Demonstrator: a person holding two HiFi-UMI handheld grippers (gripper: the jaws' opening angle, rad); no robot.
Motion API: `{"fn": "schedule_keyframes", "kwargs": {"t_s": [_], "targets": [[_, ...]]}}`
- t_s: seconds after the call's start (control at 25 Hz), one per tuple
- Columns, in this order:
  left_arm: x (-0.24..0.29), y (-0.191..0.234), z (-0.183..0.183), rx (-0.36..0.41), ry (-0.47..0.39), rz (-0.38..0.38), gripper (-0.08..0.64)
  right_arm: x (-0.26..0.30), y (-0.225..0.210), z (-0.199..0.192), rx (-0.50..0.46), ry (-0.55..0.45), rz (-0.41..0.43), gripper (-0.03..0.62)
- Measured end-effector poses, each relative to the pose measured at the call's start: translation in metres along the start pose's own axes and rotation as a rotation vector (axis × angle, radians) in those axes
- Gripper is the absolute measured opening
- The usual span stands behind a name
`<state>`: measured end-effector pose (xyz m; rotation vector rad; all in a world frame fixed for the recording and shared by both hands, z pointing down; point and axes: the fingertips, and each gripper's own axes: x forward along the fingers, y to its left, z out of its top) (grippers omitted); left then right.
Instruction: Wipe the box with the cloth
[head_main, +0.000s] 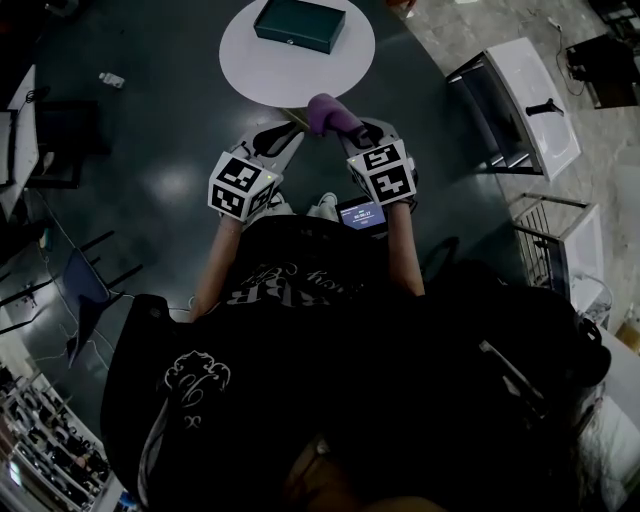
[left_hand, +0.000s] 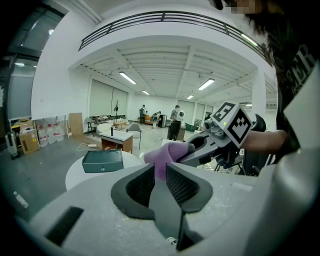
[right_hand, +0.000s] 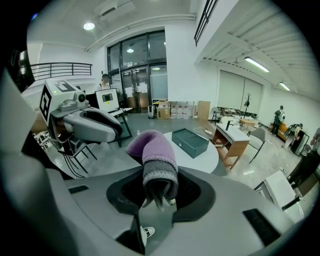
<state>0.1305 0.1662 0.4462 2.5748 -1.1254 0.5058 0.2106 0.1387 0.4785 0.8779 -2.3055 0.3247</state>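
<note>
The dark green box (head_main: 299, 24) lies on the small round white table (head_main: 250, 62), ahead of both grippers and apart from them. My right gripper (head_main: 343, 128) is shut on a purple and grey cloth (head_main: 330, 112) that bulges out past its tips. In the right gripper view the cloth (right_hand: 155, 156) stands up between the jaws, with the box (right_hand: 190, 142) beyond it. My left gripper (head_main: 285, 135) is held beside the right one with its jaws together and nothing in them. The left gripper view shows the box (left_hand: 102, 161) at left and the cloth (left_hand: 169, 152) straight ahead.
A white cabinet (head_main: 535, 95) and metal racks stand to the right. A small white object (head_main: 111, 80) lies on the dark floor at left. A wooden desk (right_hand: 231, 139) stands behind the round table. Several people (left_hand: 175, 121) stand far off. A lit screen (head_main: 361, 214) hangs at my waist.
</note>
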Motion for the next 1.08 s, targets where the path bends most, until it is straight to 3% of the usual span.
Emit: {"fn": "schedule_keyframes", "kwargs": {"t_s": [0.64, 1.08], "targets": [[-0.049, 0.022, -0.013, 0.031, -0.026, -0.040, 0.080, -0.002, 0.047, 0.024, 0.011, -0.023, -0.070, 0.114], [-0.049, 0.026, -0.014, 0.060, -0.038, -0.074, 0.080, -0.006, 0.040, 0.020, 0.016, -0.027, -0.134, 0.115]]}}
